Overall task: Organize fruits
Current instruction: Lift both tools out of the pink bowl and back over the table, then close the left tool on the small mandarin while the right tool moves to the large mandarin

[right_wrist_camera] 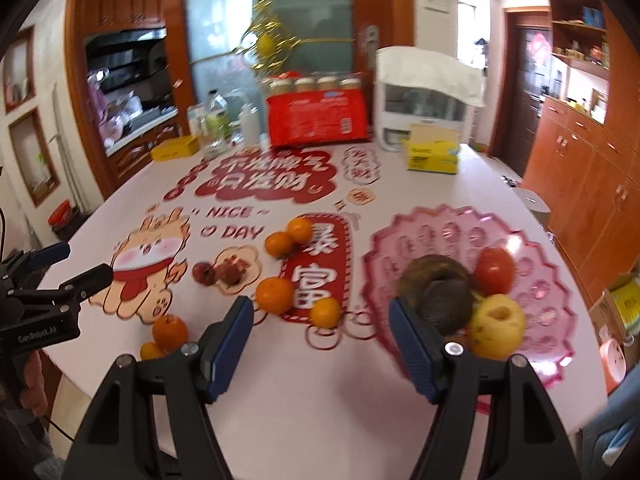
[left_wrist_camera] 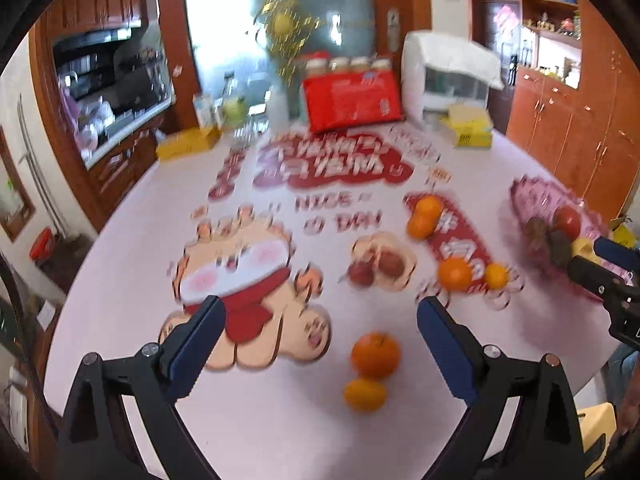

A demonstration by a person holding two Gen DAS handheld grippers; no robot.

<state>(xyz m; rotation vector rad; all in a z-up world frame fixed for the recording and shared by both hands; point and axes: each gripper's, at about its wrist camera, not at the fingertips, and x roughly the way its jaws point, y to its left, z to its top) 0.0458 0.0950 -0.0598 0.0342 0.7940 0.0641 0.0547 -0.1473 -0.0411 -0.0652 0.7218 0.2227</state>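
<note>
Several oranges lie loose on the white table (right_wrist_camera: pixel 320 392): a pair (left_wrist_camera: pixel 375 354) just ahead of my left gripper (left_wrist_camera: pixel 320 302), which is open and empty. Others sit mid-table (right_wrist_camera: pixel 274 294), beside two dark red fruits (right_wrist_camera: pixel 202 273). A pink scalloped plate (right_wrist_camera: pixel 536 292) on the right holds two brown fruits (right_wrist_camera: pixel 434 276), a red fruit (right_wrist_camera: pixel 494 270) and a yellow apple (right_wrist_camera: pixel 496 326). My right gripper (right_wrist_camera: pixel 320 302) is open and empty, its right finger close to the plate's near rim. Each gripper shows in the other's view: right gripper (left_wrist_camera: pixel 586 258), left gripper (right_wrist_camera: pixel 86 260).
The tablecloth bears red and cartoon prints. At the table's far end stand a red package (right_wrist_camera: pixel 318 122), jars, bottles (right_wrist_camera: pixel 218 120), a white covered appliance (right_wrist_camera: pixel 424 100) and yellow boxes (right_wrist_camera: pixel 432 154). Wooden cabinets (right_wrist_camera: pixel 580 184) line the right wall.
</note>
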